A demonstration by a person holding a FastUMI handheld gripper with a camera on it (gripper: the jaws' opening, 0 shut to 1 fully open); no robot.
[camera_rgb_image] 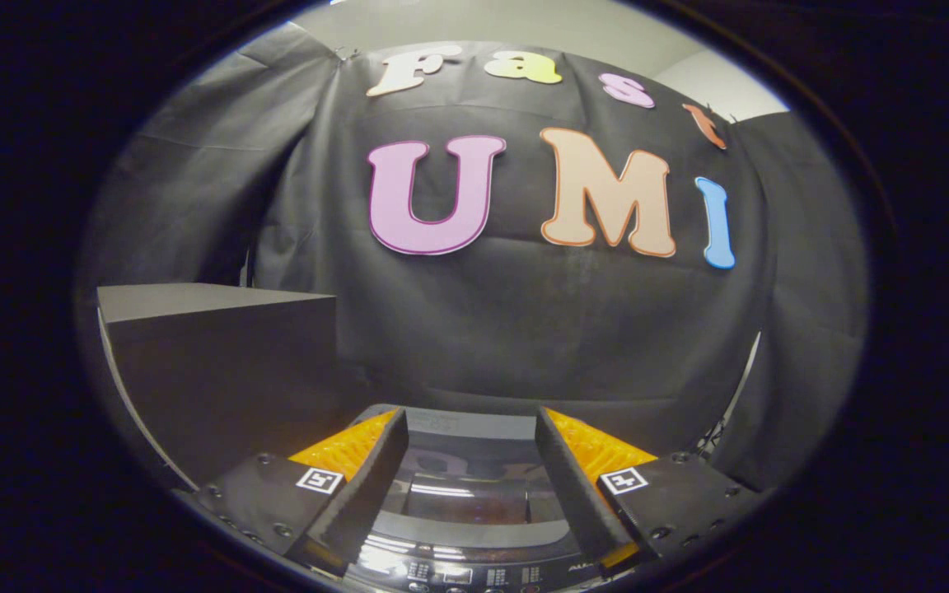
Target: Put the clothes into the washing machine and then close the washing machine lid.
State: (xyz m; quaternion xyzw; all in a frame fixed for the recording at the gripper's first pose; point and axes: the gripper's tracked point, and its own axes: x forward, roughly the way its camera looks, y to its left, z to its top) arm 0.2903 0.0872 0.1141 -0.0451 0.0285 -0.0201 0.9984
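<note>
In the gripper view, the gripper (470, 428) hovers above the washing machine (466, 568), its fingers spread apart and holding nothing. The lid (466, 502) lies between them, seemingly shut. A dark box (219, 362) stands to the left. No clothes are visible. The likely trouble: clothes cannot go in while the lid is down.

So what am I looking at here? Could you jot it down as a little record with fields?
place: a booth with a black cloth wall
machine: top-loading washing machine, seen from above, between and below the fingers
lid: glossy lid, appears closed
controls: button panel at the near edge
tool: tool open, fingers apart, holding nothing
other: dark box beside the machine
clothes: none to be seen
</note>
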